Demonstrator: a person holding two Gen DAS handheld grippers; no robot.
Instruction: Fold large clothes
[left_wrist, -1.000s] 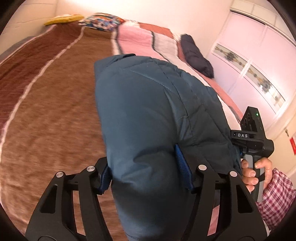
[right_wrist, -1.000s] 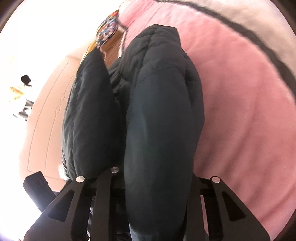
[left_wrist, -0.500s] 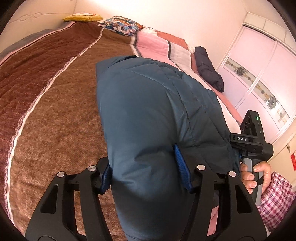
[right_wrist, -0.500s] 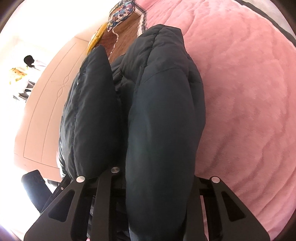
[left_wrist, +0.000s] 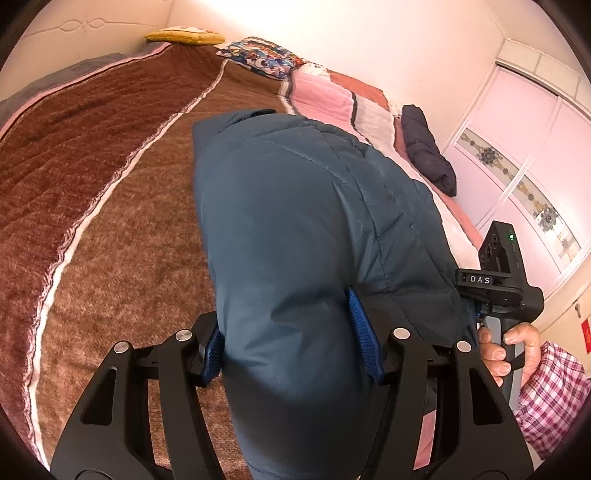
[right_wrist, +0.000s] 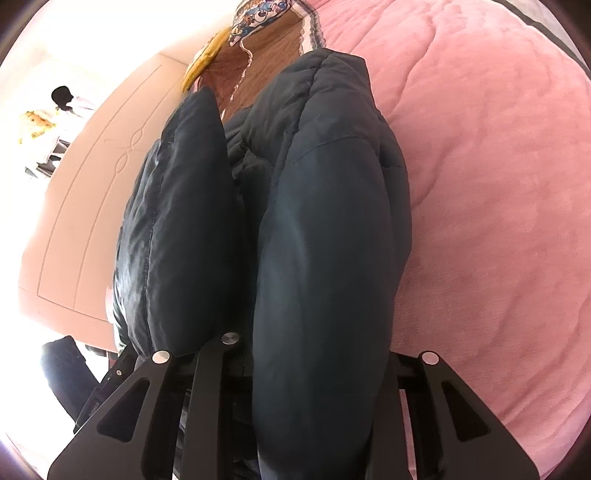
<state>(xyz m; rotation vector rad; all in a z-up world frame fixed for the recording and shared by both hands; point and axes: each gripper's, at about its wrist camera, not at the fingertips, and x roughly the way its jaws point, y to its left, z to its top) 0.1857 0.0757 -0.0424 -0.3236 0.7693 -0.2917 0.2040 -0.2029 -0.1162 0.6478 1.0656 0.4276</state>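
- Two claws grip one teal puffer jacket (left_wrist: 295, 229) above the bed (left_wrist: 103, 206): left claw (left_wrist: 291, 339) pinches a thick fold between blue pads.
- Right claw (right_wrist: 317, 354) clamps padded bulk; its fingertips are buried.
- Jacket's lower edge is cut off.

Brown blanket (left_wrist: 110, 229) lies open leftward; puffy jacket (left_wrist: 295, 229) blocks ahead.
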